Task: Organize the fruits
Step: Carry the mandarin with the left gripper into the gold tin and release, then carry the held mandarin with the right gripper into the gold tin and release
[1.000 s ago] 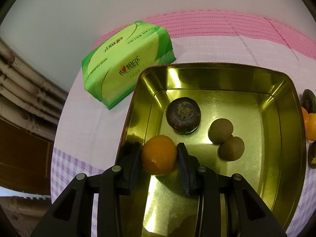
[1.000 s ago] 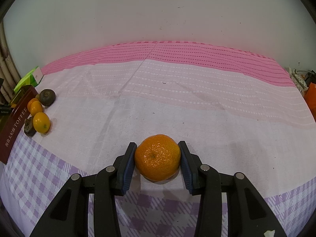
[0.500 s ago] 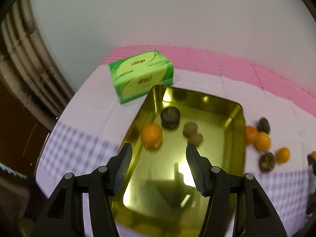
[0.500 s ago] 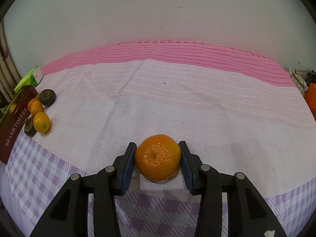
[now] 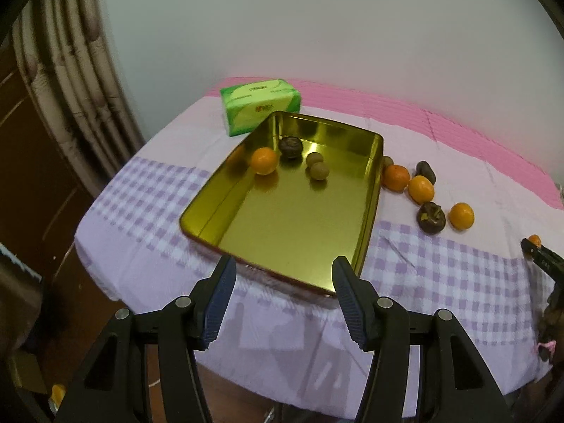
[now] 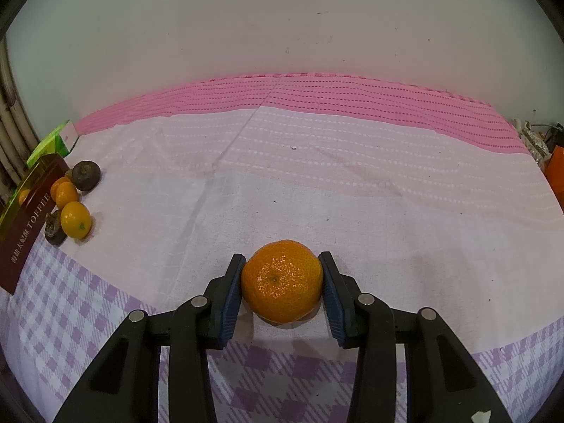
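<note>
The gold tin (image 5: 370, 211) stands at the table's left end. In it lie an orange (image 5: 263, 160), a dark fruit (image 5: 290, 147) and two brown-green fruits (image 5: 320, 171). My left gripper (image 5: 283, 268) hovers open and empty above the tin's near edge. Right of the tin lie three oranges (image 5: 421, 189) and two dark fruits (image 5: 430, 218) on the cloth. My right gripper (image 6: 282, 275) is shut on a large orange (image 6: 282, 280) that rests on the cloth, both pads against its sides. The tin's red side (image 6: 31, 218) and loose fruits (image 6: 75, 219) show far left.
A green tissue pack (image 5: 261, 104) sits behind the tin near the wall. The table's left and front edges drop off close to the tin, with pipes (image 5: 70, 70) and dark furniture beyond. An orange box (image 6: 557, 172) stands at the table's right end.
The left gripper let go of the orange inside the tin, then drew back and up from it. The right gripper stayed still on its orange.
</note>
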A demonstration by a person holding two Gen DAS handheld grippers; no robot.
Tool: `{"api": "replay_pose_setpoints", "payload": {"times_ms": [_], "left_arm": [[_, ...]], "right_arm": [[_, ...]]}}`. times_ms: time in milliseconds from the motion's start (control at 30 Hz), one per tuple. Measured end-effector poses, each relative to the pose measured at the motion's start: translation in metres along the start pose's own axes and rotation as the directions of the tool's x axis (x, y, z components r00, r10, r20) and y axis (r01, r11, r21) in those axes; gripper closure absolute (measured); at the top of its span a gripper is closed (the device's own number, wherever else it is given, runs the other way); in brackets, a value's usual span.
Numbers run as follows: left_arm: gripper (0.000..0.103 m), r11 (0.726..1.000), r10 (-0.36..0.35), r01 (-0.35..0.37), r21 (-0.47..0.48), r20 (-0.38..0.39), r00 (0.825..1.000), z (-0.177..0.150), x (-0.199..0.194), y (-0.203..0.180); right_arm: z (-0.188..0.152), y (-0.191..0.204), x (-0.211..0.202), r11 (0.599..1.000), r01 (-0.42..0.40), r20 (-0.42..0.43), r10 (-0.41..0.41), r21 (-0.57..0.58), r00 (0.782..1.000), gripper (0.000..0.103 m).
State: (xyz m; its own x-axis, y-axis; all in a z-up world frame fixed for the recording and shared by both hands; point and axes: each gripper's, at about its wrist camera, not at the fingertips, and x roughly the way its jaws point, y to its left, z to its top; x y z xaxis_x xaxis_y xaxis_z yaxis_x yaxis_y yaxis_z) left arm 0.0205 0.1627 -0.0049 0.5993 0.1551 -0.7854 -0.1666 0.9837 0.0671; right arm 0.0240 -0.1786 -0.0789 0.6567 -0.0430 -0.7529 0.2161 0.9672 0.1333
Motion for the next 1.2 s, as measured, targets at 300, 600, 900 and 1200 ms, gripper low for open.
{"api": "replay_pose_setpoints", "payload": {"times_ms": [300, 600, 900, 1200], "left_arm": [[0.045, 0.992, 0.123, -0.118, -0.047, 0.115, 0.986, 0.0, -0.026, 0.018], [0.045, 0.99, 0.078, -0.069, -0.126, 0.067, 0.995, 0.002, -0.017, 0.038], [0.045, 0.979, 0.085, -0.079, -0.186, 0.024, 0.996, 0.003, -0.006, 0.054], [0.045, 0.977, 0.087, -0.083, -0.197, 0.012, 0.996, 0.004, -0.003, 0.062]], "right_arm": [[-0.013, 0.035, -0.032, 0.996, -0.092, -0.02, 0.093, 0.012, 0.995, 0.065], [0.023, 0.149, -0.073, 0.944, -0.281, 0.009, 0.287, -0.174, 0.958, 0.065], [0.068, 0.281, -0.069, 0.817, -0.487, -0.089, 0.484, -0.308, 0.87, 0.065], [0.074, 0.36, -0.02, 0.775, -0.561, -0.234, 0.511, -0.291, 0.827, 0.065]]}}
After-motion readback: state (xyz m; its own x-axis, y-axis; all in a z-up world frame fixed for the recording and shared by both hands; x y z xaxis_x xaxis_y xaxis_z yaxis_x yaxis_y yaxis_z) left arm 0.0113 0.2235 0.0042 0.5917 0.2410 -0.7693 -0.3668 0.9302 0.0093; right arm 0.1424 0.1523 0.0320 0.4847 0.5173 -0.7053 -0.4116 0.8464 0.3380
